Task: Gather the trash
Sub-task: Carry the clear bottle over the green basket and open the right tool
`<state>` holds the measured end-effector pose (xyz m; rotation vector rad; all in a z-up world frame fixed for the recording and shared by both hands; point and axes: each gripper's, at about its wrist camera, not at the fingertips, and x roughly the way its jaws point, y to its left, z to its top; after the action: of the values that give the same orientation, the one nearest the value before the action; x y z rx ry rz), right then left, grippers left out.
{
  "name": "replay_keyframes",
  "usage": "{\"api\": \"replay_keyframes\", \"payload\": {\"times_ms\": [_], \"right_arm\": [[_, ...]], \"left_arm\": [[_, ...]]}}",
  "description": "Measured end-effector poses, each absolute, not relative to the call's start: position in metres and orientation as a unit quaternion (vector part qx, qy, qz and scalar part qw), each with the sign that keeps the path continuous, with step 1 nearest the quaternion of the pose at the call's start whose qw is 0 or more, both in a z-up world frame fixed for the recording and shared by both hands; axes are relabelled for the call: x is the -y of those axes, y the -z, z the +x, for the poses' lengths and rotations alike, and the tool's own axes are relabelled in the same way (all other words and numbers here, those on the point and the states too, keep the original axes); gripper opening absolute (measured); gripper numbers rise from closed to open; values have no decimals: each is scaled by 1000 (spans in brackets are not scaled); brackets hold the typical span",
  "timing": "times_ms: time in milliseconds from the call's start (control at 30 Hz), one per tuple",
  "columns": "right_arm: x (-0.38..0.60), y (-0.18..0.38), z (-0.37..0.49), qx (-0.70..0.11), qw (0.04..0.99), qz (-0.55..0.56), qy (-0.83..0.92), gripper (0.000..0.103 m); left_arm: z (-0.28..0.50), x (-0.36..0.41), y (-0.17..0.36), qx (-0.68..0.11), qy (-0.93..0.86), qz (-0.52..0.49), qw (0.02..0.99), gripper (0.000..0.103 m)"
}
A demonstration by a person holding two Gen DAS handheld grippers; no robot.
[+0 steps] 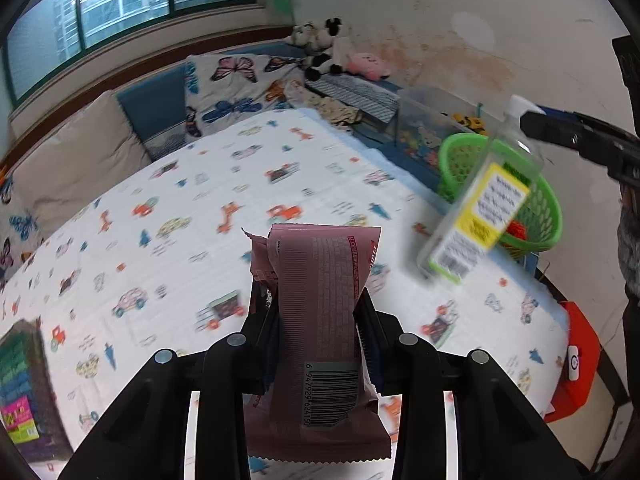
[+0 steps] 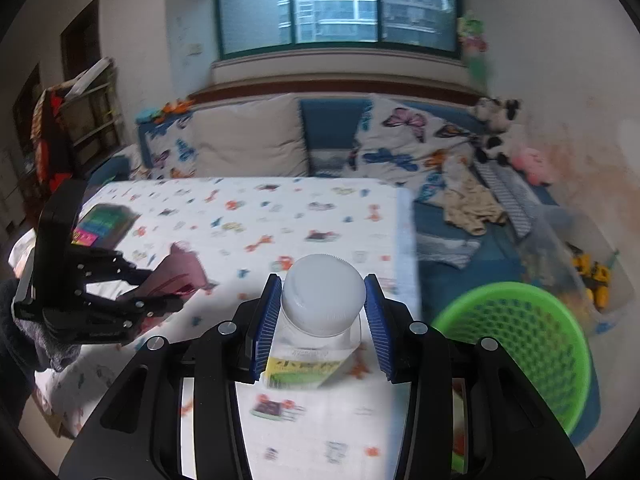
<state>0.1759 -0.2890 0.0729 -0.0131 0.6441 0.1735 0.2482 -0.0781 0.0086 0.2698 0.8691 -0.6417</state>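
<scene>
My left gripper point(image 1: 318, 312) is shut on a pink snack wrapper point(image 1: 320, 320) with a barcode, held upright above the patterned table cover; the same wrapper point(image 2: 182, 274) shows in the right wrist view, in that gripper point(image 2: 156, 292) at the left. My right gripper point(image 2: 322, 300) is shut on a clear plastic bottle point(image 2: 316, 320) with a white cap and yellow-green label, blue pads pressing its neck. In the left wrist view that bottle point(image 1: 480, 208) hangs tilted in front of the green basket point(image 1: 536, 200). The basket point(image 2: 532, 344) stands just off the table's right edge.
The table point(image 1: 200, 220) wears a white cloth printed with cars and giraffes. A colourful box point(image 1: 20, 392) lies at its left corner. Behind are a blue sofa with cushions point(image 2: 248, 140), plush toys point(image 1: 320, 48) and a clear toy bin point(image 1: 432, 120). A red stool point(image 1: 580, 360) stands at right.
</scene>
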Motion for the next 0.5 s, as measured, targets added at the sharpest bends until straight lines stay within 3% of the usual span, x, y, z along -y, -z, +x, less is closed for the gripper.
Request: {"api": "replay_keyframes", "payload": {"times_ms": [267, 500], "right_arm": [[368, -76, 170, -308, 951, 8, 6, 43], [424, -46, 167, -324, 941, 13, 95, 43]], "left_arm": [[239, 130, -18, -403, 338, 136, 839, 34], [237, 175, -22, -401, 364, 133, 830, 34]]}}
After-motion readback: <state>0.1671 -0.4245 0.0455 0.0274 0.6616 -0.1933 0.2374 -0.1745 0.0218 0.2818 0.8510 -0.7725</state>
